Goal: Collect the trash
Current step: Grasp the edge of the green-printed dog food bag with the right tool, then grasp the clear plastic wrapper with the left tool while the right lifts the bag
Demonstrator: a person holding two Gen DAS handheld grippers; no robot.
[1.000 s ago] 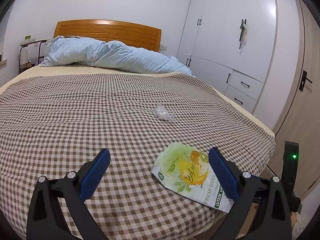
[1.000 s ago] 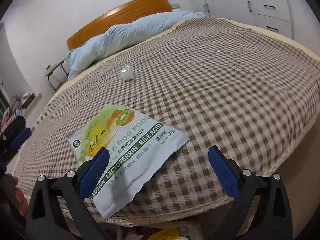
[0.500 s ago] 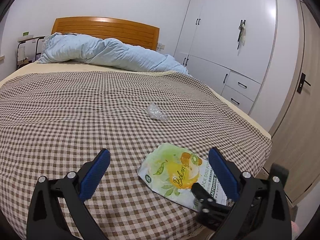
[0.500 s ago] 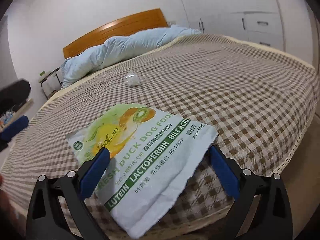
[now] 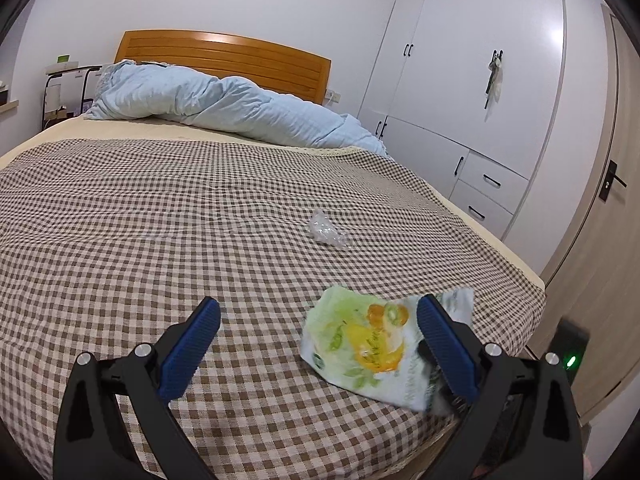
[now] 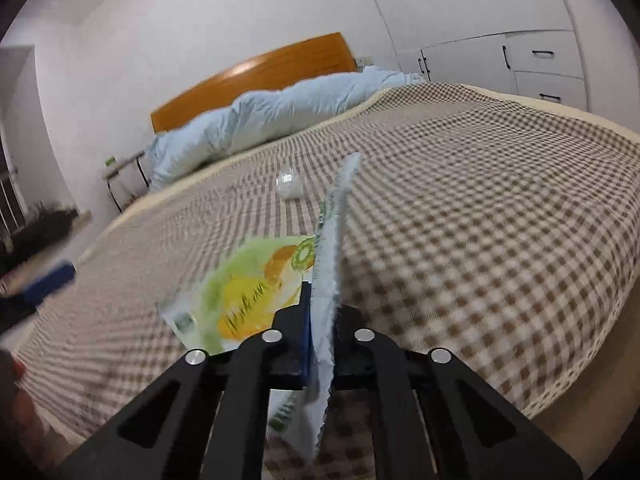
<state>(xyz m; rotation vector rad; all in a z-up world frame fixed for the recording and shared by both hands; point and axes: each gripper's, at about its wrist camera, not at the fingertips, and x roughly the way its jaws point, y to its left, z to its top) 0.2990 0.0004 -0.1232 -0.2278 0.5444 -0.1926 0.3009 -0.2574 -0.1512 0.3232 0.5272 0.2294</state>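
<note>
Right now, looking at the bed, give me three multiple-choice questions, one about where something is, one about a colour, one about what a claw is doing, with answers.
1. Where does the crumpled clear wrapper lie?
A. on the checked bedspread, beyond the food pouch
B. on the blue duvet
C. on the floor

2. What colour is the duvet bunched at the headboard?
A. brown
B. light blue
C. white

3. What is the right claw doing?
A. standing wide open
B. shut on nothing
C. shut on the food pouch

Answers
1: A, the wrapper sits on the checks, further up the bed than the pouch.
2: B, the duvet is pale blue against the wooden headboard.
3: C, the jaws have just closed, pinching the pouch's torn edge so that it stands up between them; the left claw stands open.
</note>
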